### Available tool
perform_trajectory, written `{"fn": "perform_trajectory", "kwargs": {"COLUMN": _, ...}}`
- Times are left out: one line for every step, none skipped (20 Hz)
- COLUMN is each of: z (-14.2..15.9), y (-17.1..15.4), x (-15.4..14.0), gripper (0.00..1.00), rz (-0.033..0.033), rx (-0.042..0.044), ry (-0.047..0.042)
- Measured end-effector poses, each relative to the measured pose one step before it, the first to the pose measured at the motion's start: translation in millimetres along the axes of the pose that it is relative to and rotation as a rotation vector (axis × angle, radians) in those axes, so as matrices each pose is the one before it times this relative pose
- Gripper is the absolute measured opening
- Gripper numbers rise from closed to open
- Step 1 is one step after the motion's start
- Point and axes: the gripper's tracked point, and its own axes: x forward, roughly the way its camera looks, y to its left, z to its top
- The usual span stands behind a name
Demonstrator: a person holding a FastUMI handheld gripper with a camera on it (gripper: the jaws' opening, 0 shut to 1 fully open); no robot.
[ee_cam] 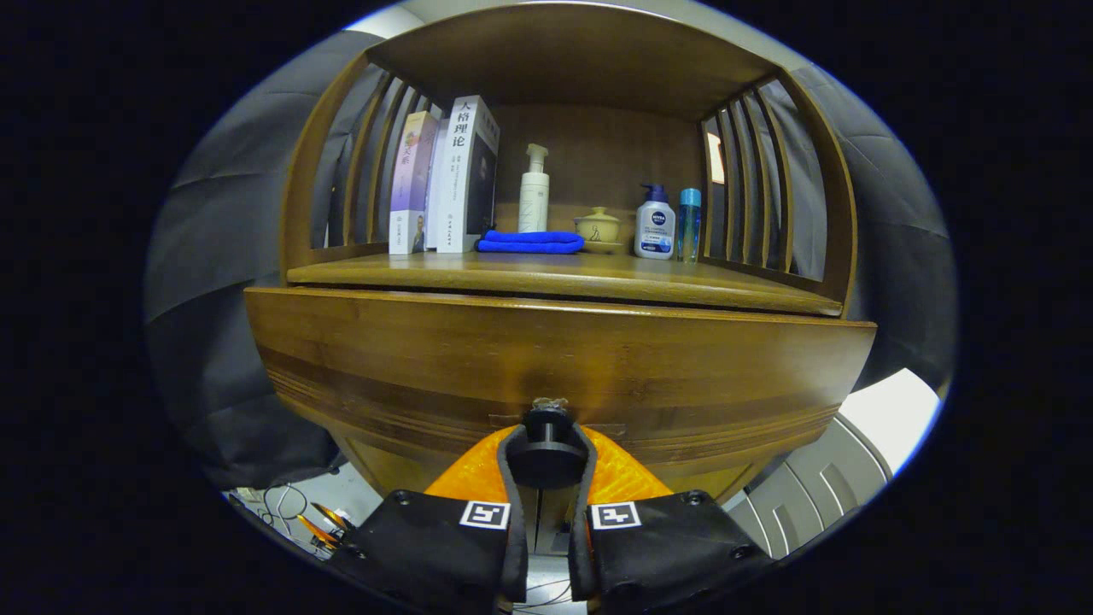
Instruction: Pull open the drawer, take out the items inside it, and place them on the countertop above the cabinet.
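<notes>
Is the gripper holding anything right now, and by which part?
Yes. The gripper is shut on the drawer knob, a finger pressed on each side of its round head.

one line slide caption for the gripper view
Gripper shut on the drawer knob of a wooden cabinet; books, bottles, blue cloth on the countertop.

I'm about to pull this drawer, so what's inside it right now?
That cannot be seen: the drawer front covers its inside, and only a slight gap shows under the countertop. The gripper has both fingers closed on the knob.
</notes>
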Motion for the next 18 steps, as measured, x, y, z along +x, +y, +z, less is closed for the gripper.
{"fn": "perform_trajectory", "kwargs": {"z": -3.17, "y": 0.77, "x": -7.06, "gripper": 0.21, "rz": 0.00578, "rx": -0.00749, "ry": 0.00284}}
{"fn": "perform_trajectory", "kwargs": {"z": -2.01, "y": 0.01, "x": -7.22, "gripper": 0.21, "rz": 0.00474, "rx": -0.00517, "ry": 0.00277}}
{"fn": "perform_trajectory", "kwargs": {"z": -2.12, "y": 0.72, "x": -6.2, "gripper": 0.2, "rz": 0.00595, "rx": -0.00294, "ry": 0.0028}}
{"fn": "perform_trajectory", "kwargs": {"z": -1.92, "y": 0.72, "x": -7.25, "gripper": 0.21, "rz": 0.00636, "rx": 0.00027, "ry": 0.00471}}
{"fn": "perform_trajectory", "kwargs": {"z": -1.92, "y": 0.38, "x": -6.04, "gripper": 0.2, "rz": 0.00422, "rx": 0.00019, "ry": 0.00275}}
{"fn": "perform_trajectory", "kwargs": {"z": -1.44, "y": 0.49, "x": -6.15, "gripper": 0.2, "rz": 0.00501, "rx": 0.00009, "ry": 0.00466}}
{"fn": "perform_trajectory", "kwargs": {"z": -1.84, "y": 0.29, "x": -4.7, "gripper": 0.21, "rz": 0.00532, "rx": -0.00034, "ry": 0.00218}}
{"fn": "perform_trajectory", "kwargs": {"z": -1.13, "y": 0.45, "x": -3.95, "gripper": 0.2, "rz": 0.00658, "rx": -0.00629, "ry": 0.00504}}
{"fn": "perform_trajectory", "kwargs": {"z": -2.17, "y": 0.27, "x": -4.09, "gripper": 0.21, "rz": 0.0069, "rx": -0.00553, "ry": 0.00262}}
{"fn": "perform_trajectory", "kwargs": {"z": -1.25, "y": 0.21, "x": -3.98, "gripper": 0.2, "rz": 0.00733, "rx": -0.00248, "ry": 0.00358}}
{"fn": "perform_trajectory", "kwargs": {"z": -1.76, "y": 0.73, "x": -4.42, "gripper": 0.2, "rz": 0.00607, "rx": 0.00209, "ry": 0.00492}}
{"fn": "perform_trajectory", "kwargs": {"z": -1.51, "y": 0.1, "x": -4.37, "gripper": 0.21, "rz": 0.00356, "rx": 0.00369, "ry": 0.00389}}
{"fn": "perform_trajectory", "kwargs": {"z": -0.52, "y": 0.32, "x": -0.46, "gripper": 0.21, "rz": 0.00366, "rx": 0.00105, "ry": 0.00298}}
{"fn": "perform_trajectory", "kwargs": {"z": -0.41, "y": -0.15, "x": -2.57, "gripper": 0.21, "rz": 0.0017, "rx": -0.00106, "ry": -0.00064}}
{"fn": "perform_trajectory", "kwargs": {"z": -3.23, "y": 1.13, "x": -6.07, "gripper": 0.2, "rz": 0.00365, "rx": -0.00192, "ry": 0.00266}}
{"fn": "perform_trajectory", "kwargs": {"z": -2.49, "y": 0.65, "x": -4.72, "gripper": 0.2, "rz": 0.00396, "rx": 0.00007, "ry": 0.00423}}
{"fn": "perform_trajectory", "kwargs": {"z": -2.45, "y": 1.2, "x": -3.67, "gripper": 0.21, "rz": 0.00413, "rx": -0.00305, "ry": 0.00254}}
{"fn": "perform_trajectory", "kwargs": {"z": -2.56, "y": 0.51, "x": -2.25, "gripper": 0.2, "rz": 0.00397, "rx": -0.0061, "ry": 0.00493}}
